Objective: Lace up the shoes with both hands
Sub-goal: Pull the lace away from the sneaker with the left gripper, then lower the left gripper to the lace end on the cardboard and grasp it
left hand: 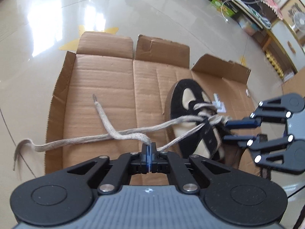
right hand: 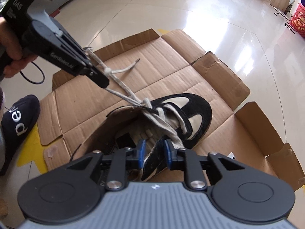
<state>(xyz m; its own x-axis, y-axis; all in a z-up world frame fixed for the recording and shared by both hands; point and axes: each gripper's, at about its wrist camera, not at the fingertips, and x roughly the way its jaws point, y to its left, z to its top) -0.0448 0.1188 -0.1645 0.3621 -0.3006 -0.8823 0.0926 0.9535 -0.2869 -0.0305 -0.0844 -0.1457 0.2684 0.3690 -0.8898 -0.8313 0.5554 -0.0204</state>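
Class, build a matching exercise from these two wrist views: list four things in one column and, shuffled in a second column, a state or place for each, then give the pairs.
1. left gripper
2. right gripper
3. shoe
4. slipper

A. lies on flattened cardboard
B. shut on the shoelace
C. jaws parted around the shoe's tongue
D. on the floor beside the cardboard, left in the right wrist view

Pairs: 1-B, 2-C, 3-A, 4-D

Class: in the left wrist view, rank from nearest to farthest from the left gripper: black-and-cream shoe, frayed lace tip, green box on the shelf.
1. Black-and-cream shoe, right of the left gripper.
2. Frayed lace tip, upper left, on cardboard.
3. Green box, far, top right shelf.
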